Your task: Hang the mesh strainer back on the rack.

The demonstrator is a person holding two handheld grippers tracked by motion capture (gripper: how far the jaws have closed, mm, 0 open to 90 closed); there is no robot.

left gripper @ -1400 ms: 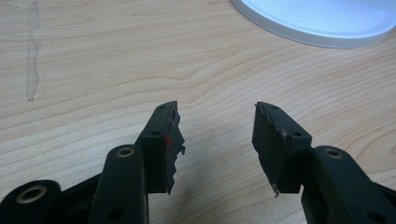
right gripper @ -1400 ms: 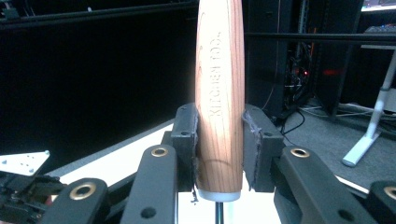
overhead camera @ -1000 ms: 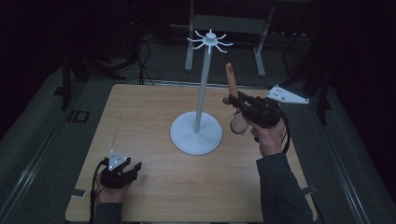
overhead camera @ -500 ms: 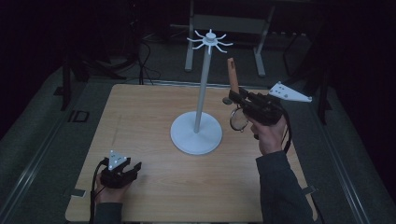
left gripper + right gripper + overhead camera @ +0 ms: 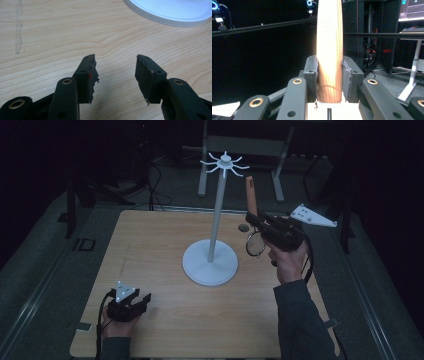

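My right gripper is raised above the table's right side, shut on the wooden handle of a utensil. The handle points upward and a metal ring hangs below the jaws. In the right gripper view both pads press the handle from either side, my right gripper aimed level at dark room background. A white stand with a round base and a crown of hooks rises left of it. My left gripper rests on the table at front left, open and empty.
A small dark round object lies on the wooden table behind the right gripper. The stand's base edge lies ahead of the left jaws. Metal frame legs and cables stand on the floor beyond the table's far edge.
The right gripper has shifted slightly up and to the right with the utensil, and the handle stands a bit more upright. The left gripper has stayed in place.
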